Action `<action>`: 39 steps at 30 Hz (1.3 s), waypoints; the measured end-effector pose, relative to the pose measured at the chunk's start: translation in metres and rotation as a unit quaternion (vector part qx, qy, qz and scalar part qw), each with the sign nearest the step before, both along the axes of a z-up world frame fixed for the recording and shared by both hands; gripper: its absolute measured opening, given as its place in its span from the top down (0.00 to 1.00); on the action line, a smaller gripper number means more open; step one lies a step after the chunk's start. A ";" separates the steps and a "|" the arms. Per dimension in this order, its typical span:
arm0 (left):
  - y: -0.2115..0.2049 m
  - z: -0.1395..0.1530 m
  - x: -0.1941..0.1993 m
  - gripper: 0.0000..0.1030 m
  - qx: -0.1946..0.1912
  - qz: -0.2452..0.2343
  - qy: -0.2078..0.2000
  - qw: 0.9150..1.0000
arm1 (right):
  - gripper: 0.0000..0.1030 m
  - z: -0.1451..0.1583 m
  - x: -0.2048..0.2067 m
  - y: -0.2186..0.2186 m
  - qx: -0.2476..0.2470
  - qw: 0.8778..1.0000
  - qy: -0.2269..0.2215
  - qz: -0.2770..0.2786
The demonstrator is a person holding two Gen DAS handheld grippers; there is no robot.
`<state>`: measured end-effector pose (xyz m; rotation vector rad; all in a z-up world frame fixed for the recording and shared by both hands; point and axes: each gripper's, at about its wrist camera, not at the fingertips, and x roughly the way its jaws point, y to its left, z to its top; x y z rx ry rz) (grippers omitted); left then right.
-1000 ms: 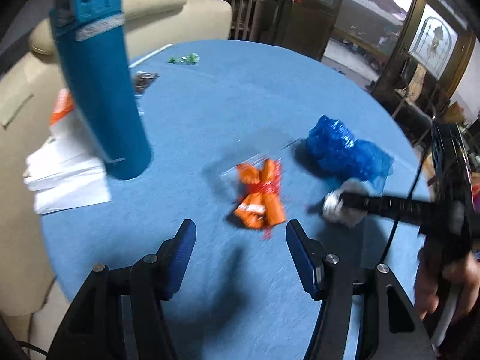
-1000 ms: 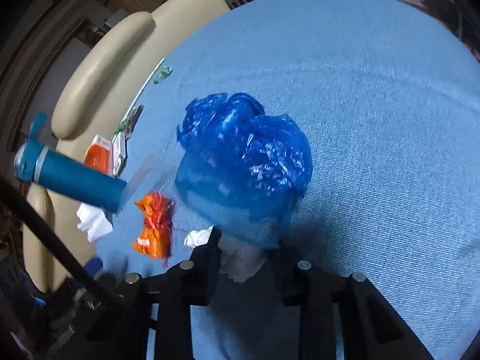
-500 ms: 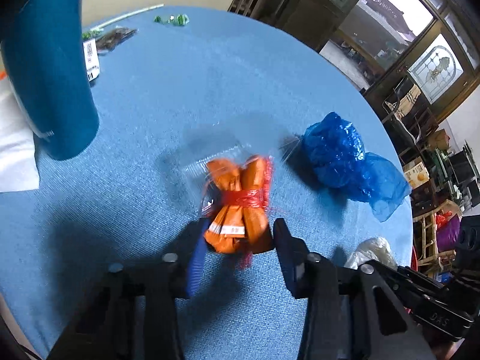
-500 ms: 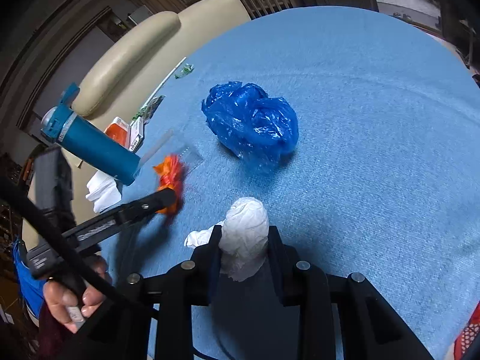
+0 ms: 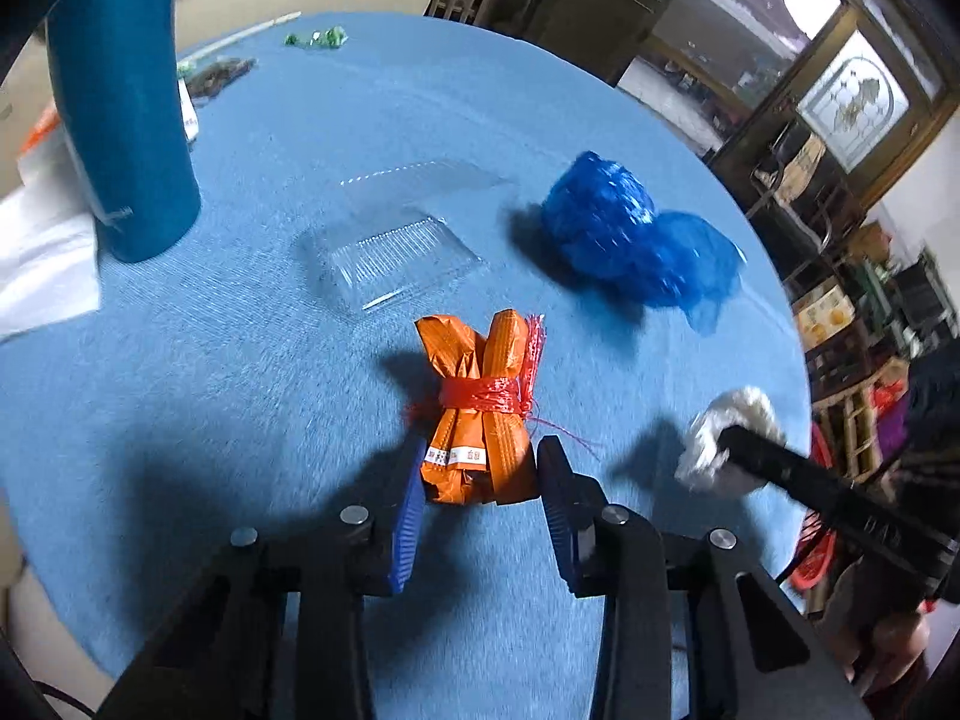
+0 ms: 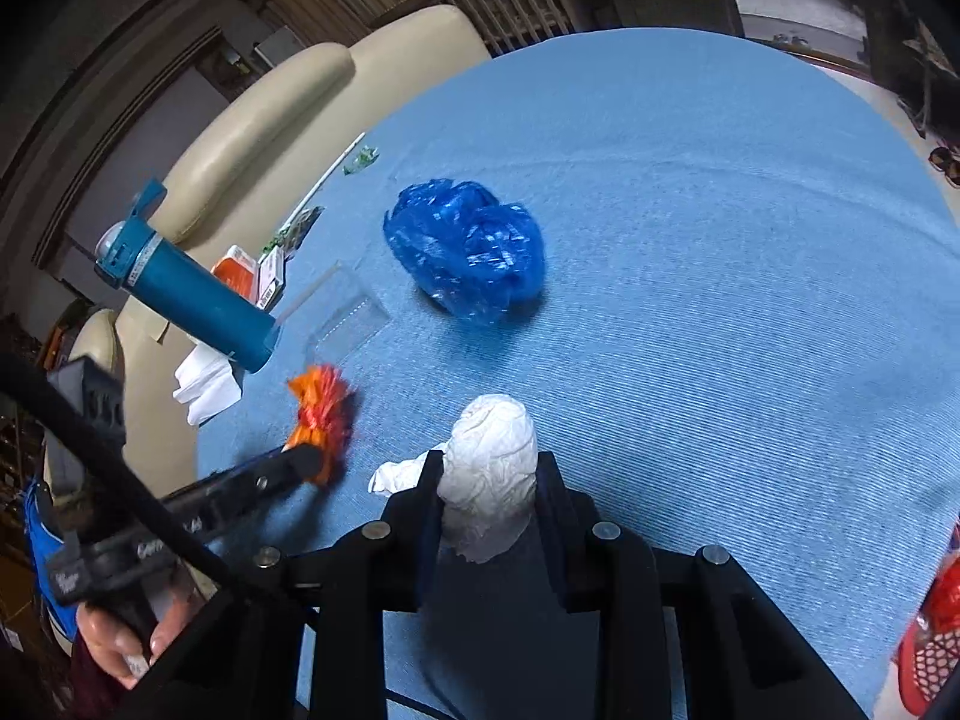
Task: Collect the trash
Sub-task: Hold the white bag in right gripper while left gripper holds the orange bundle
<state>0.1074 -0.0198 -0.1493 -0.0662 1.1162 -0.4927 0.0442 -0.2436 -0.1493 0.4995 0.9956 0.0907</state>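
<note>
My left gripper (image 5: 480,483) is shut on an orange wrapper bundle (image 5: 480,414) tied with red string, held just over the round blue table (image 5: 300,396). It also shows in the right wrist view (image 6: 321,414). My right gripper (image 6: 489,498) is shut on a crumpled white tissue (image 6: 492,468), which also shows at the right of the left wrist view (image 5: 720,444). A crumpled blue plastic bag (image 5: 636,240) lies on the table beyond; it also shows in the right wrist view (image 6: 468,249). A clear plastic tray (image 5: 396,246) lies beside the bundle.
A tall teal bottle (image 5: 126,114) stands at the table's left, with white paper (image 5: 42,258) beside it. Small green wrappers (image 5: 318,39) lie at the far edge. A cream sofa (image 6: 264,138) is behind the table. A red mesh basket (image 6: 936,654) sits low at right.
My left gripper moved forward and closed on the orange bundle. My right gripper pulled back from the blue bag with the tissue in it.
</note>
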 end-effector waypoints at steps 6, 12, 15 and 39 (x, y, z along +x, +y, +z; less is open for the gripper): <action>-0.021 0.024 -0.022 0.63 0.044 -0.015 -0.049 0.998 | 0.70 0.006 -0.019 -0.016 -0.001 1.000 -0.009 -0.020; -0.046 0.043 -0.044 0.63 0.085 -0.036 -0.100 0.991 | 0.70 0.013 -0.034 -0.026 -0.005 0.999 -0.020 -0.031; -0.042 0.048 -0.054 0.63 0.093 -0.048 -0.111 0.988 | 0.70 0.016 -0.041 -0.030 -0.006 0.999 -0.025 -0.034; -0.069 0.065 -0.083 0.63 0.128 -0.074 -0.144 0.978 | 0.70 0.027 -0.073 -0.056 0.004 0.997 -0.043 -0.060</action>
